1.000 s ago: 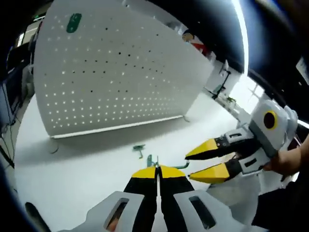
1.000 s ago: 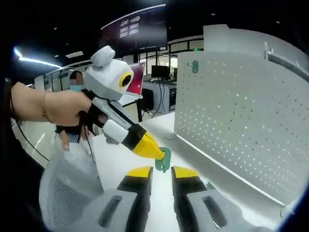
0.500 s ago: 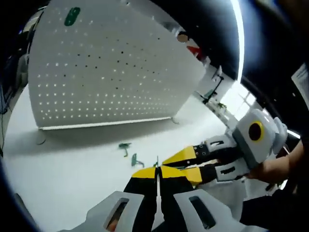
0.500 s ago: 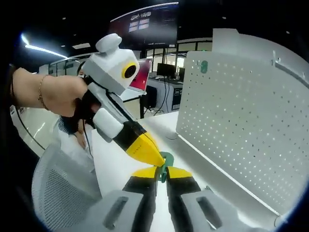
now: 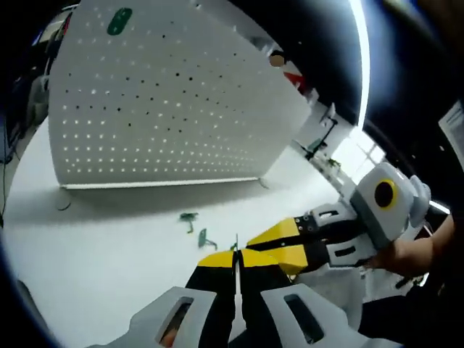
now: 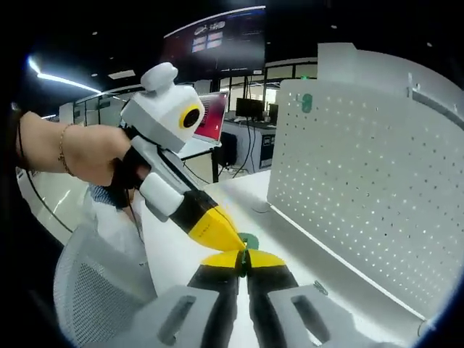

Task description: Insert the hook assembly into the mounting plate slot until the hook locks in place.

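A small green hook piece (image 6: pixel 249 240) is pinched between both grippers above the white table (image 5: pixel 109 261). My right gripper (image 6: pixel 245 259) is shut on it from below. My left gripper (image 6: pixel 230 238) comes in from the left, held by a hand (image 6: pixel 80 148), its yellow tips meeting the same piece. In the left gripper view my left gripper (image 5: pixel 235 257) is shut with a thin green sliver (image 5: pixel 235 243) between its tips, and my right gripper (image 5: pixel 255 244) reaches in from the right. The white pegboard (image 5: pixel 167 109) stands upright behind, with a green mounting plate (image 5: pixel 119 20) near its top corner.
Two loose green pieces (image 5: pixel 189 217) (image 5: pixel 203 237) lie on the table in front of the pegboard. A grey mesh chair back (image 6: pixel 94 290) stands at the lower left. Desks with monitors (image 6: pixel 239 109) fill the dark background.
My right gripper went from open to shut on the green hook piece that the left gripper holds. Both grippers stay tip to tip.
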A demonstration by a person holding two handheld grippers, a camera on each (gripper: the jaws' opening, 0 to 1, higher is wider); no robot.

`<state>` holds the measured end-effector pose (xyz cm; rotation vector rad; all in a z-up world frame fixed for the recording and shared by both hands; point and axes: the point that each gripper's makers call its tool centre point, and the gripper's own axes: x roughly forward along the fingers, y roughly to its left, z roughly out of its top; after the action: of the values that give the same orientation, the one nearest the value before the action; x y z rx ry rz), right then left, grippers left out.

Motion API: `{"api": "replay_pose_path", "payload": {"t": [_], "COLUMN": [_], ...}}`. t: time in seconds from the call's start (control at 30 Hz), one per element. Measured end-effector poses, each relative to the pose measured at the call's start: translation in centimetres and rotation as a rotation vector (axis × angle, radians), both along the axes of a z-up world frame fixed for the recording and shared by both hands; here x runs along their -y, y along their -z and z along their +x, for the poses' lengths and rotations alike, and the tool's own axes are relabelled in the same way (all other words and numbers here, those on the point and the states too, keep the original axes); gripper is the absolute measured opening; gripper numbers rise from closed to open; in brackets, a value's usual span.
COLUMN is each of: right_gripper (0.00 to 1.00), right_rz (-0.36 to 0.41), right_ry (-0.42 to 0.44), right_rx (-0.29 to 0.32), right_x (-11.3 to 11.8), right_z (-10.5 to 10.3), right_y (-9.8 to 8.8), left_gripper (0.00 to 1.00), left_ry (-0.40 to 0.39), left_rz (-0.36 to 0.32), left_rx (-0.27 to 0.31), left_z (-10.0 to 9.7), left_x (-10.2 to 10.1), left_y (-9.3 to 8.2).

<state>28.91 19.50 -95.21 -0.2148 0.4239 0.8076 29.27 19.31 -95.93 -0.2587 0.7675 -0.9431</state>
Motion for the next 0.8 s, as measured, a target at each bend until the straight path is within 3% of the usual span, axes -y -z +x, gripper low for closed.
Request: {"api": "replay_pose_path", "payload": {"t": [0.37,0.47,0.8], "right_gripper": [0.0,0.0,0.0], "right_rz": [0.065,0.065,0.077], "right_ry": [0.019,0.021,0.045], "right_rx": [-0.052,-0.061,-0.043], "right_x": [-0.7,-0.8,-0.7], "right_z": [-0.3,-0.4,0.0], "right_y": [-0.4,-0.3,-1.1], "left_gripper": [0.02,0.14,0.41], "left_ry": [-0.002,-0.043,-0.1], "left_rz": [-0.043,0.005,0.039], "left_rx": [0.071,0.091,0.128], "left_z": [-0.4,0.3,0.8], "left_x": [-0.8,-1.6,-3.5], "left_y": [-0.5,-0.1,0.1]}}
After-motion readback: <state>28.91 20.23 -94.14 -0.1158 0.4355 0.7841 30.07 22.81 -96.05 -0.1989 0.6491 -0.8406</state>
